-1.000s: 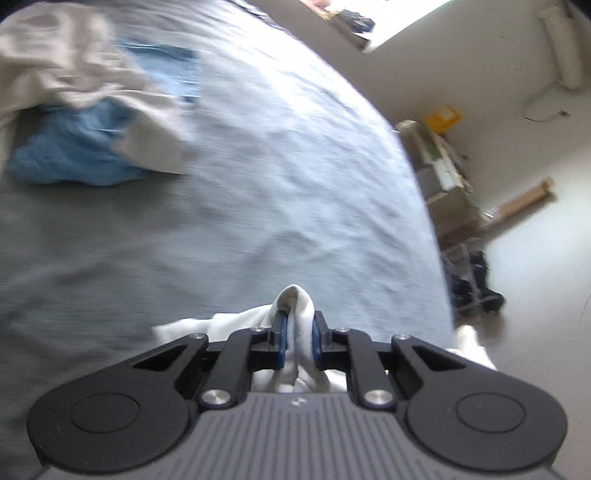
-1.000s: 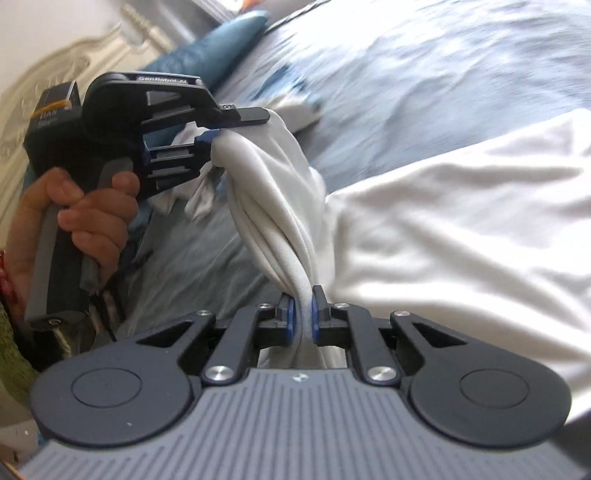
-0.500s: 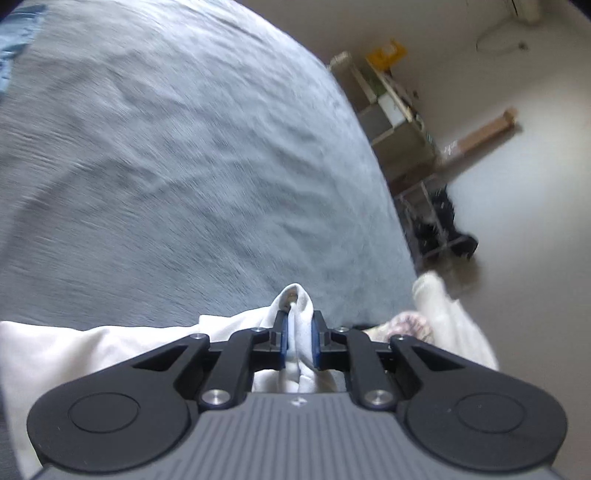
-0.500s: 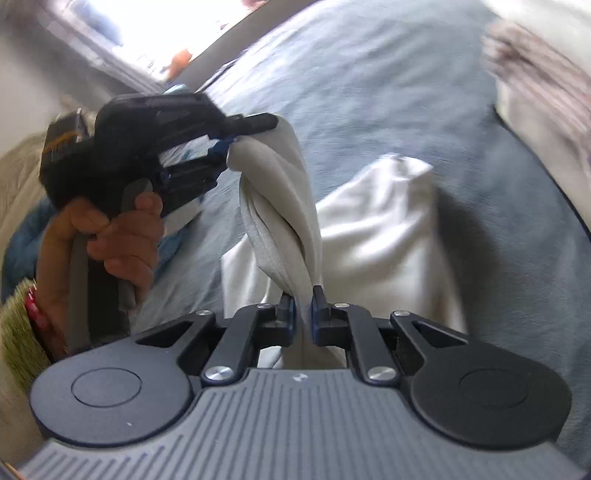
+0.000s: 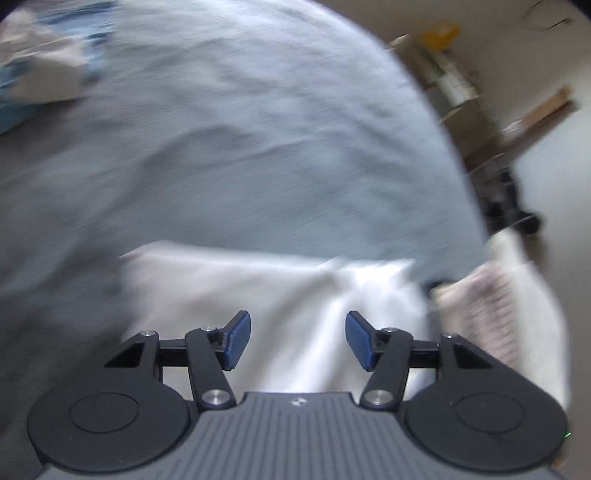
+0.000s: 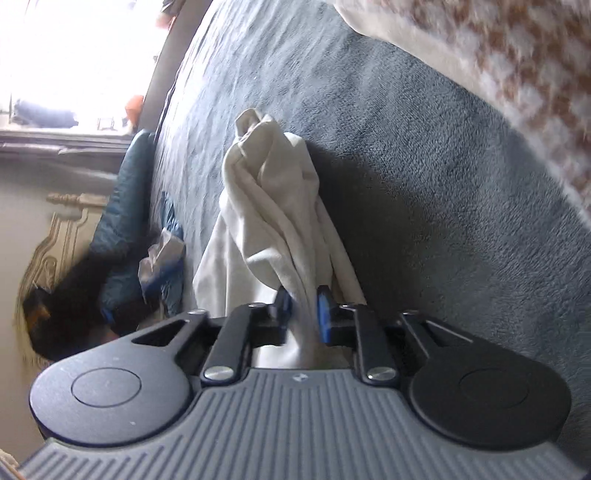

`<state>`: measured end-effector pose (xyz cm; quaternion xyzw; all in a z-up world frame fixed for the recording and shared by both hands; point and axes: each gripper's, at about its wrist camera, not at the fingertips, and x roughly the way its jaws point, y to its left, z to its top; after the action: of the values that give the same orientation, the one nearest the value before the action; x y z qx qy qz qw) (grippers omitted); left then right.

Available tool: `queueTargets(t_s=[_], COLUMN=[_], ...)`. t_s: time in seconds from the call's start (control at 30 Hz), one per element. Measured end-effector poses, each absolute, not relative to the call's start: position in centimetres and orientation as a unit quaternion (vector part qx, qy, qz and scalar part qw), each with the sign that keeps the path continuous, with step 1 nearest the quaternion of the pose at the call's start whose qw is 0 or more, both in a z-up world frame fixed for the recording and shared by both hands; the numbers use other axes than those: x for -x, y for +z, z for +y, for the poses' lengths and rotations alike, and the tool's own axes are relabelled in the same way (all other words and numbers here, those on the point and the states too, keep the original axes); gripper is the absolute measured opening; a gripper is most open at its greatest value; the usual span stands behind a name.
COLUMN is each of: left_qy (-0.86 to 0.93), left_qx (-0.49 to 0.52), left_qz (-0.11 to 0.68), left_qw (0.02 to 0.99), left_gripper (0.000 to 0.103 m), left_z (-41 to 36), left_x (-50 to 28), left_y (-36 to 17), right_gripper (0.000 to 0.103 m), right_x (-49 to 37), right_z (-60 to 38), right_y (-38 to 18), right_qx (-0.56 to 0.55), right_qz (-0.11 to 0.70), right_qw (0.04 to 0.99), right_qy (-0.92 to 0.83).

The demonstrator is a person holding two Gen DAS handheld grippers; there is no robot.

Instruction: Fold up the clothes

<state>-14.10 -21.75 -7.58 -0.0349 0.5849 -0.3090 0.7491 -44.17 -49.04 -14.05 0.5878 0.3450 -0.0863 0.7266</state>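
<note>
Bed (image 5: 258, 140) covered by a grey-blue plush blanket (image 6: 424, 206), filling most of both views. Ornate carved cream headboard (image 6: 55, 236) at one end, with a teal pillow (image 6: 125, 206) leaning against it. Bright window (image 6: 74, 55) over a sill beyond the bed; daylight strongly overexposed there. Left wrist view: pale floor (image 5: 554, 184) beside the bed, plain light wall behind. Low shelving unit (image 5: 447, 81) against the wall, a yellow item (image 5: 439, 29) on top. Long cardboard tube (image 5: 539, 110) lying on the floor nearby. Heavy motion blur.
</note>
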Motion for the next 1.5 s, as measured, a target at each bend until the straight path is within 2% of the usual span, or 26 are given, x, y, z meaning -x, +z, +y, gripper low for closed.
queueTargets(t_s=[0.07,0.2,0.3,0.4,0.57,0.73,0.93,1.1,1.23,1.27,1.3,1.33,1.4,1.5], left_qy=[-0.277,-0.256,-0.256,-0.272,-0.314,-0.340,-0.371,-0.359,-0.351,-0.355,-0.359,-0.362,-0.369,-0.380], left_qx=[0.007,-0.010,-0.023,-0.015,0.023,0.003,0.012,0.005,0.023,0.021,0.017,0.011,-0.004,0.000], left_qz=[0.610,0.649,0.668,0.669,0.667,0.659,0.595,0.563,0.564,0.562,0.560,0.557,0.550,0.549], left_qw=[0.743,0.717,0.698,0.692,0.675,0.671,0.713,0.745,0.747,0.747,0.747,0.747,0.749,0.744], left_gripper=[0.058,0.059,0.059,0.059,0.068,0.066,0.066,0.063,0.057,0.055,0.048,0.042,0.039,0.035], left_z=[-19.1,-15.6,-14.7,-14.2,-13.5,-13.4,-14.1,-16.3,-17.2,-17.3,-17.4,-17.5,-17.4,-17.0], left_x=[15.3,18.2,20.0,20.5,19.4,18.1,13.7,9.4,8.4,8.4,8.5,8.6,8.9,8.6], left_y=[-8.5,-10.4,-11.9,-12.4,-13.6,-14.4,-12.5,-13.9,-15.0,-15.2,-15.3,-15.5,-15.8,-16.1], right_gripper=[0.043,0.044,0.044,0.045,0.045,0.045,0.043,0.042,0.034,0.026,0.020,0.009,0.006,0.004], right_x=[44.1,42.8,42.0,41.9,42.0,40.4,33.6,27.2,24.3,23.7,23.3,23.1,23.4,25.5], right_z=[-49.1,-48.4,-46.9,-46.5,-47.2,-46.4,-46.2,-49.9,-50.9,-50.9,-50.8,-50.6,-50.1,-51.4], right_y=[-13.5,-12.6,-13.6,-13.4,-12.8,-8.6,-5.2,-7.5,-9.8,-10.3,-10.6,-10.7,-10.4,-10.1], right_qx=[-0.579,-0.511,-0.383,-0.349,-0.414,-0.288,-0.167,-0.235,-0.262,-0.263,-0.263,-0.258,-0.248,-0.295], right_qz=[0.353,0.389,0.474,0.496,0.478,0.453,0.401,0.421,0.454,0.461,0.465,0.463,0.441,0.404], right_qw=[0.731,0.764,0.787,0.787,0.769,0.831,0.886,0.858,0.831,0.826,0.824,0.827,0.841,0.834], right_qy=[-0.075,-0.057,-0.097,-0.110,-0.094,-0.149,-0.162,-0.175,-0.186,-0.191,-0.190,-0.186,-0.189,-0.230])
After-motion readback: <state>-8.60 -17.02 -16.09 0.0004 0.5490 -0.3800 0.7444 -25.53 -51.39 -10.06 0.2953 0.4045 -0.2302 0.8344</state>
